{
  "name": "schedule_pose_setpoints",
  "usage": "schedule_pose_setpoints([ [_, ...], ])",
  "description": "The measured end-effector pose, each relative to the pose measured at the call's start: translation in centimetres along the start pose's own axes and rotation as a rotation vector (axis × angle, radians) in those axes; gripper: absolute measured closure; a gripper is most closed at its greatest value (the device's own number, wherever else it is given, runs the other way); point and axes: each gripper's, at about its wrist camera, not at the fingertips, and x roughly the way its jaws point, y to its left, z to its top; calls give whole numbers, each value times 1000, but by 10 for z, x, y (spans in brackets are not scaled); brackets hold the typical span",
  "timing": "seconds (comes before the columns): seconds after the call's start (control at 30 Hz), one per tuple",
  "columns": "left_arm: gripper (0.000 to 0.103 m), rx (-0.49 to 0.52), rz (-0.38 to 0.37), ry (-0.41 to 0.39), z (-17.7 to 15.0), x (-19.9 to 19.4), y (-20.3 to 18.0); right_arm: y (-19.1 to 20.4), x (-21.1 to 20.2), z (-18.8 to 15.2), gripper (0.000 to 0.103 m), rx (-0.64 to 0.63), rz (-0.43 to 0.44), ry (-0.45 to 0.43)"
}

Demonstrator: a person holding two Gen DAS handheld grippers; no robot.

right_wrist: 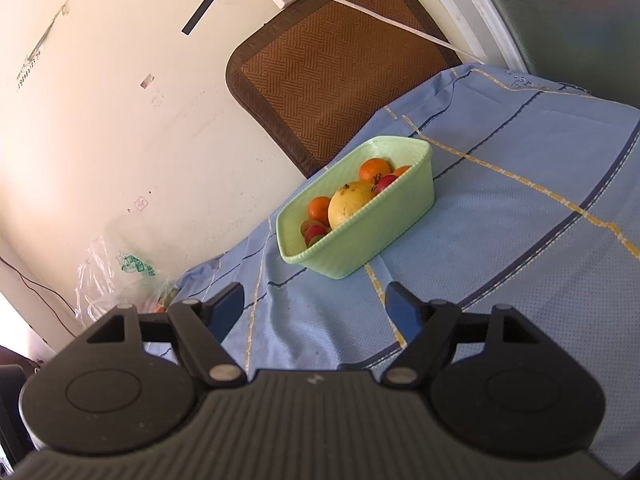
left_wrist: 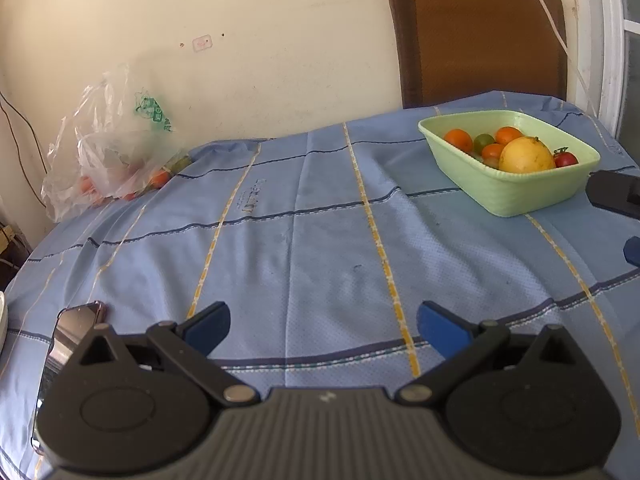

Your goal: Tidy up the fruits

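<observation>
Already most of the fruit sits in the green basket [left_wrist: 508,196] near the far right corner of the bench [left_wrist: 320,240]: a big yellow citrus [left_wrist: 526,156], small oranges [left_wrist: 459,139] and cherry tomatoes [left_wrist: 566,159]. What looks like the remainder lies under the crumpled plastic bag [left_wrist: 108,140] at the far left edge. Both tools are empty, the left gripper [left_wrist: 323,330] spread wide over bare cloth and the right gripper [right_wrist: 314,308] spread in front of the basket. The risk, as I judge it, is at the bag: thin film could get pinched along with a fruit and drag the rest off the edge. Soft tomatoes may burst under a hard squeeze. A phone [left_wrist: 76,332] by the near left edge could be knocked.
</observation>
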Motion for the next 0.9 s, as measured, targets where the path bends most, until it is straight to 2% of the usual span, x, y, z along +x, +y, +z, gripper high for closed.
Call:
schedule_pose_setpoints([
  [0.73, 0, -10, 25, 6, -1, 3, 3, 0, 1, -2, 23, 6, 14, 15],
  [0.9, 0, 16, 43, -3, -2, 2, -1, 1, 1, -3, 22, -10, 15, 14],
])
